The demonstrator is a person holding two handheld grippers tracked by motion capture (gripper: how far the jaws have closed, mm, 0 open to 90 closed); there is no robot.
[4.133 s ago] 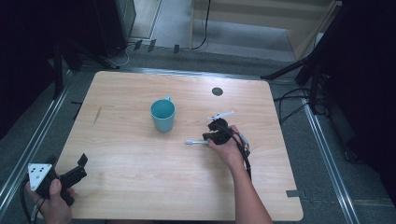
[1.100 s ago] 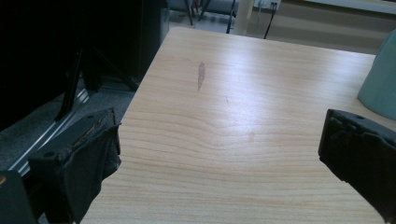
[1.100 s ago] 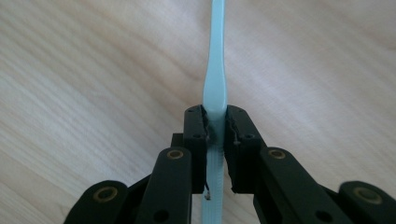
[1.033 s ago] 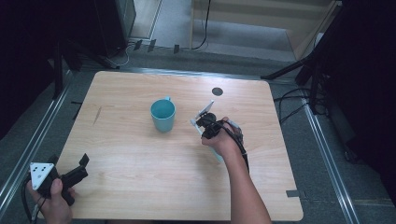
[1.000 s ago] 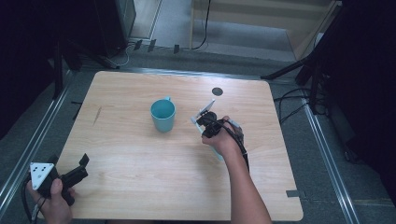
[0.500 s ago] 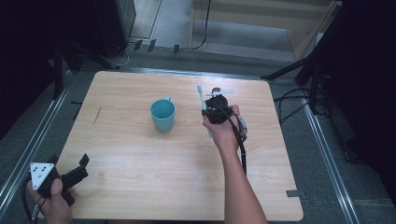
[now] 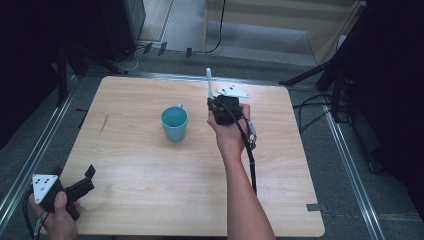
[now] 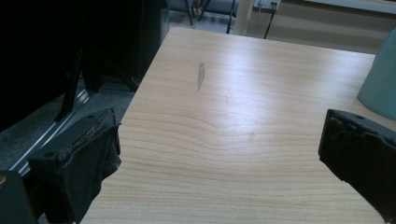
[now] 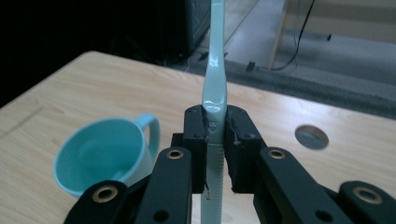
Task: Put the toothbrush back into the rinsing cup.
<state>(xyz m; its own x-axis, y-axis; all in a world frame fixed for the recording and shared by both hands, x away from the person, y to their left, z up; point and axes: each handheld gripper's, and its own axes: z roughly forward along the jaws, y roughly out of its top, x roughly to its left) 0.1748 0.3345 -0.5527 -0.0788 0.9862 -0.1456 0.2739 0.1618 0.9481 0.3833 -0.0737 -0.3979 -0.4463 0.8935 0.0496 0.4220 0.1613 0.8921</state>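
At the lower left of the high view, the left gripper (image 7: 75, 191) rests at the near corner of the wooden table (image 7: 150, 170), held in a hand (image 7: 57, 215) that comes in from the bottom edge. Its jaws stand spread wide with nothing between them; in the left gripper view the two black pads sit at the far left and far right of the frame with bare wood in the gap. Toward the middle of the high view, a teal cup (image 7: 174, 123) stands upright on the table, its handle turned to the upper right of the frame. In the right gripper view the cup (image 9: 100, 161) shows at lower left, open mouth visible, nothing inside. Just right of the cup in the high view, the right gripper (image 7: 220, 107) is held above the table, its jaws pinching a pale toothbrush (image 7: 209, 82). The toothbrush (image 9: 214, 93) stands upright in the right gripper view, clamped between the pads and rising to the top edge.
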